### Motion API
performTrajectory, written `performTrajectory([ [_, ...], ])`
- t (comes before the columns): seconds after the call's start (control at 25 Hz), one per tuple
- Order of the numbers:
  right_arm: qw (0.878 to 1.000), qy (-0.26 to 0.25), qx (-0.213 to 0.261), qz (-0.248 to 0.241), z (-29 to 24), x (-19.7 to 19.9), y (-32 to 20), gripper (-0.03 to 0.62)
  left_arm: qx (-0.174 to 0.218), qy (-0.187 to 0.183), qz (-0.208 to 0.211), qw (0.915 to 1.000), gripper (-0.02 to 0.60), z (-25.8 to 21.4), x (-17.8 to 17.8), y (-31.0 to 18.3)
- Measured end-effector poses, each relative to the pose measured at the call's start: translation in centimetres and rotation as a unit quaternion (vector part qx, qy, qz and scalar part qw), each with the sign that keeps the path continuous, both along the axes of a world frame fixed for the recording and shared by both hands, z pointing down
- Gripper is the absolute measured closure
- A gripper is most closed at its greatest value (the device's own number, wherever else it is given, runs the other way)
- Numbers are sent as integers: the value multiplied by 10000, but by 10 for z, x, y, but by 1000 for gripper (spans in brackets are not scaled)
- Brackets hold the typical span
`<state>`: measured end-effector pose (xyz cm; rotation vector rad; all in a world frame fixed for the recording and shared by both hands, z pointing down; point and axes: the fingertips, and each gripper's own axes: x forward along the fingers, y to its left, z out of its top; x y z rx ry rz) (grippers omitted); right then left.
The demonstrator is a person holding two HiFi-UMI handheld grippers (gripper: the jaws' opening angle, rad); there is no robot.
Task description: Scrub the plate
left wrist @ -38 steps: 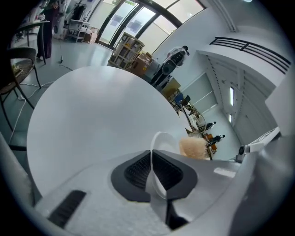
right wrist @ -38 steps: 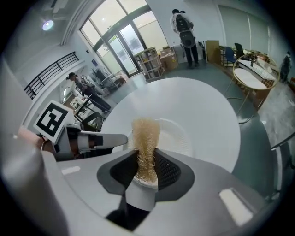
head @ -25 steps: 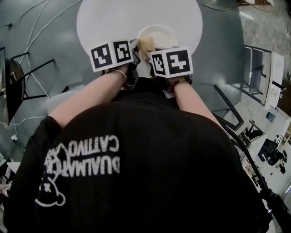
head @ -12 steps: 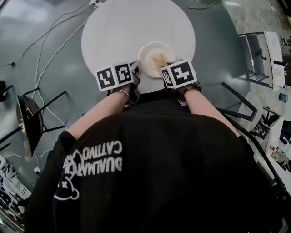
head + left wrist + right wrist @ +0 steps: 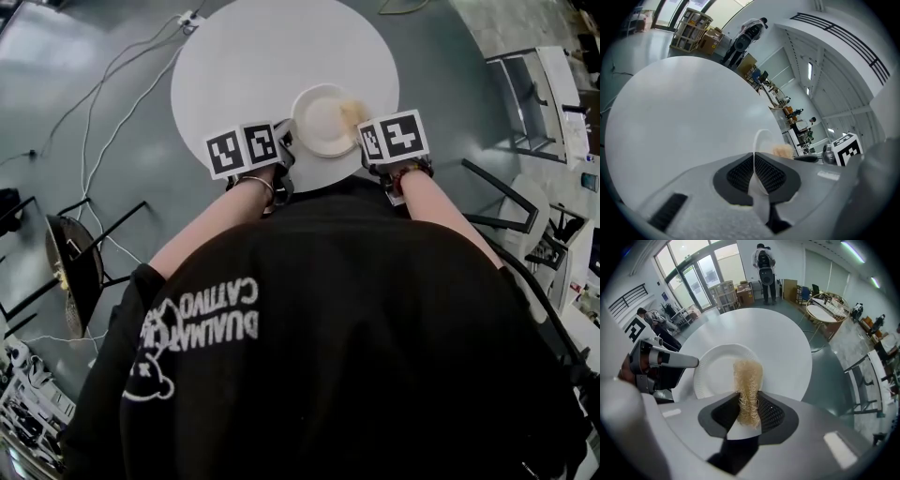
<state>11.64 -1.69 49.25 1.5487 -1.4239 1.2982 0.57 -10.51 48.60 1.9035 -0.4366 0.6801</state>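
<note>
Pinching the plate (image 5: 319,117) by its rim, the left tool (image 5: 753,161) steadies what looks light and bendy; the right tool (image 5: 749,411) clamps a soft, fibrous scrubber (image 5: 748,376).

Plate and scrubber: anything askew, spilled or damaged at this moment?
Nothing stands out. The white plate sits on the round table, its left rim pinched by the left gripper. The right gripper grips the tan fibrous scrubber over the plate's right side. No spill, crack or debris shows.
</note>
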Motion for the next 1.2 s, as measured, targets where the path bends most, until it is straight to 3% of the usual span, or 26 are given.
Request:
performTrajectory([
  [0.68, 9974, 346, 48, 630, 0, 29, 12, 479, -100, 4, -194, 9998, 569, 3, -4, -5],
  [0.84, 9944, 186, 503, 905, -14, 27, 3, 482, -135, 95, -389, 9991, 569, 3, -5, -6],
  [0.92, 9942, -95, 831, 669, -24, 10, -13, 482, -211, 206, -571, 9979, 569, 3, -5, -7],
  [1.04, 9905, -718, 1166, -79, -36, -38, -38, 482, -310, 296, -713, 9965, 571, 3, -6, -8],
  [1.2, 9864, -922, 827, -1083, -27, -84, -35, 480, -277, 327, -618, 9972, 570, 0, 1, -4],
])
